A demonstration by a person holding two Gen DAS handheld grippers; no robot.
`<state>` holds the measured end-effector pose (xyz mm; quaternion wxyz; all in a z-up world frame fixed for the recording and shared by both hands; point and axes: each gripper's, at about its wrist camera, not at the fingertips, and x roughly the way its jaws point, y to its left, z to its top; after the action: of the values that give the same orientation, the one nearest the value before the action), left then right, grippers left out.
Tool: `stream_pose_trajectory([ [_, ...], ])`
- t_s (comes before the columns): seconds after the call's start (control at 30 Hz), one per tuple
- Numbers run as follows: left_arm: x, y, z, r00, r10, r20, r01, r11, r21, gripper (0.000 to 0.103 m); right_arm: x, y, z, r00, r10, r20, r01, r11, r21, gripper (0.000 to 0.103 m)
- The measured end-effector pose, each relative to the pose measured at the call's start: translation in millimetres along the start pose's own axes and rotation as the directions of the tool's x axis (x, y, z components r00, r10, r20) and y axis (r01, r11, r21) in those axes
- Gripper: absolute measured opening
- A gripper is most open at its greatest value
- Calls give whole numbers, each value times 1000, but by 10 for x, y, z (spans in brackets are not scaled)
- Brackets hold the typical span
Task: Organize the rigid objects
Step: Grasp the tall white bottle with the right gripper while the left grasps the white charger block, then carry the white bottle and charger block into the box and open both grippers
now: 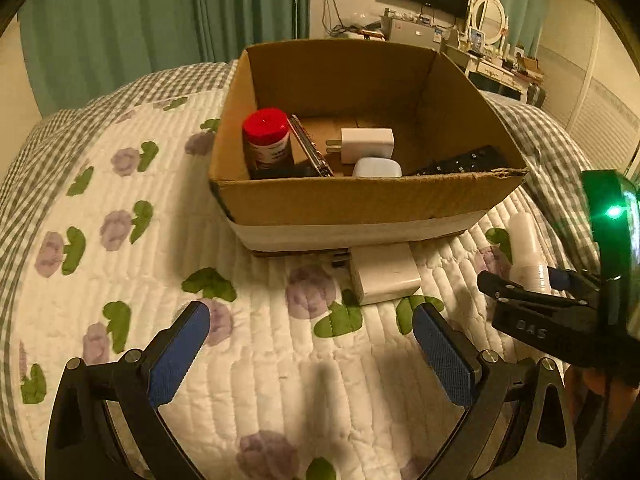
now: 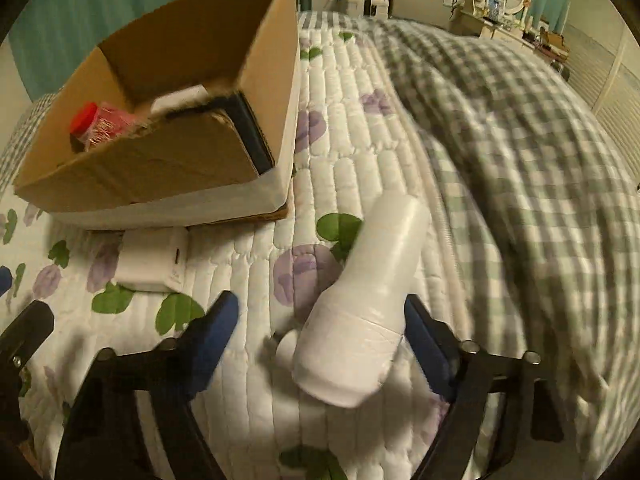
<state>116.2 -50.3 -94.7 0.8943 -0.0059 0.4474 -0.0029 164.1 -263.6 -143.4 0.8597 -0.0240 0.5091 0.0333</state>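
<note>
Two things still lie on the quilted floral bedspread (image 1: 256,380) outside the open brown cardboard box (image 1: 360,196): a flat white rectangular power adapter (image 1: 384,274) just in front of the box, and a white plastic bottle (image 2: 368,300) to its right. The right claw (image 2: 320,320) straddles the bottle, one blue pad against its right side, the other standing clear, so nothing is gripped yet. The left claw (image 1: 312,354) hangs wide open and empty near the adapter. To grip well, I would centre the bottle between the pads and close across its waist. Its long axis runs up-right in the right wrist view; the wide shrink-wrapped end points toward the camera.
</note>
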Motion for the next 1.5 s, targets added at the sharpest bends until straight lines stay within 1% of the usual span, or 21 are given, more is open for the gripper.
stream_pose_trajectory([
  [0.03,27,-25,12,1000,0,-6,1,1000,3,103,50,7,4,1000,-17,-8,17,1000,-9,59],
  [0.07,43,-46,19,1000,-1,-8,1,1000,6,103,85,20,2,999,-47,-8,46,998,-30,52],
  [0.1,62,-77,34,1000,-1,-6,1,1000,10,103,73,25,0,999,-51,9,52,998,-44,42],
  [0.13,75,-102,45,1000,-1,-4,1,1000,13,103,35,29,11,999,-39,30,41,997,-63,43],
  [0.3,229,-286,109,1000,-21,-22,22,1000,14,103,-125,25,97,994,-27,103,41,991,-129,43],
  [0.37,295,-347,122,999,-27,-26,27,1000,11,97,-151,-9,145,994,-17,109,32,991,-131,43],
  [0.43,378,-401,133,998,-37,-40,38,999,7,95,-162,-44,187,994,-7,110,21,992,-128,43],
  [0.53,516,-428,146,998,-24,-59,23,1000,-15,94,-170,-101,244,995,10,95,3,990,-138,43],
  [0.63,659,-418,174,997,-29,-73,25,998,-56,93,-118,-142,306,997,24,76,-12,989,-146,43],
  [0.67,698,-424,179,996,-26,-80,22,998,-61,88,-90,-162,321,997,30,69,-20,989,-147,43],
  [0.7,747,-438,182,996,-23,-89,18,998,-62,86,-82,-169,336,997,32,69,-22,989,-146,43],
  [0.77,809,-459,175,995,-12,-98,7,999,-54,76,-54,-180,346,997,40,65,-30,988,-152,43],
  [0.8,830,-463,169,995,-3,-100,-1,999,-49,74,-4,-200,383,997,42,66,-31,988,-153,43],
  [0.83,841,-471,163,995,8,-101,-12,999,-39,69,18,-209,390,997,44,65,-33,988,-153,43],
  [0.87,840,-479,158,995,18,-97,-21,999,-29,61,33,-205,385,997,48,61,-38,987,-155,43],
  [0.9,831,-499,154,996,5,-92,-7,1000,-15,56,45,-194,367,997,50,61,-40,987,-154,43],
  [0.93,821,-503,149,996,-7,-94,6,1000,-11,53,54,-193,362,997,51,59,-41,987,-156,43],
  [1.07,725,-478,97,993,-23,-113,23,1000,-5,52,27,-181,330,998,48,52,-39,988,-152,43],
  [1.17,542,-416,57,994,-42,-104,42,999,-5,51,-92,-170,318,998,42,57,-33,988,-151,43],
  [1.37,-36,-265,42,995,-80,-56,82,996,28,51,-515,-102,386,996,24,81,-10,985,-170,43],
  [1.5,-491,-210,133,994,-111,3,111,992,52,51,-900,-27,423,994,8,112,16,978,-210,43],
])
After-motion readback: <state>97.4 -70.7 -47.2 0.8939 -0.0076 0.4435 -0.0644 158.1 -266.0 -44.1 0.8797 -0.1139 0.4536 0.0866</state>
